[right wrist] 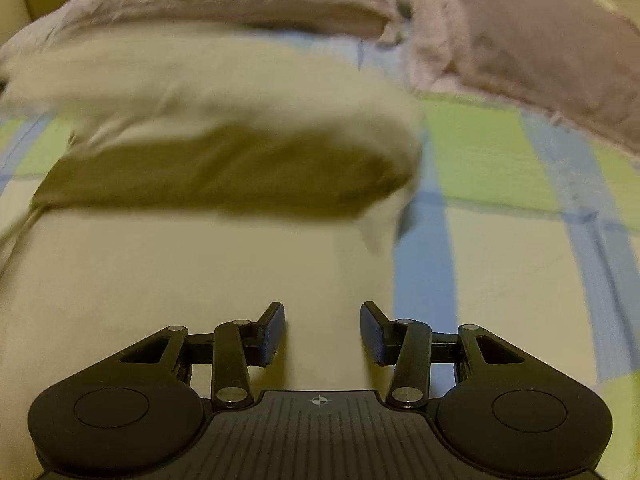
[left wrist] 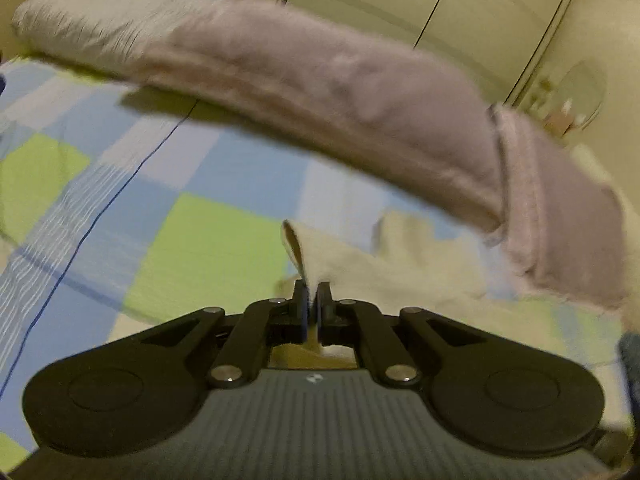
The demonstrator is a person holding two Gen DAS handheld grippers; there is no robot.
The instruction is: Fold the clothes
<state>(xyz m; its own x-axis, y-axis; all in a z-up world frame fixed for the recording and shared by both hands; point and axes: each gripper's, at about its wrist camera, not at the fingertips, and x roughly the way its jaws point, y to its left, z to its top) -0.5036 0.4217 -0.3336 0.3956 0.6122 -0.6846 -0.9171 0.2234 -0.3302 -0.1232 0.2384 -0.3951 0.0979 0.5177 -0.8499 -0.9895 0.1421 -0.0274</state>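
Left gripper point(left wrist: 313, 300) pinched — right gripper point(right wrist: 322, 330) agape

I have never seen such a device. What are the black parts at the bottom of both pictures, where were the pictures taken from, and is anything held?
The black parts are two hand-held grippers, each with a camera looking along its fingers. One picture comes from the left gripper, the other from the right gripper. Both look down on a checked bedsheet with lilac pillows beyond. A cream garment lies on the sheet. The left gripper is shut on an edge of it; the right is open, empty, above the cloth.
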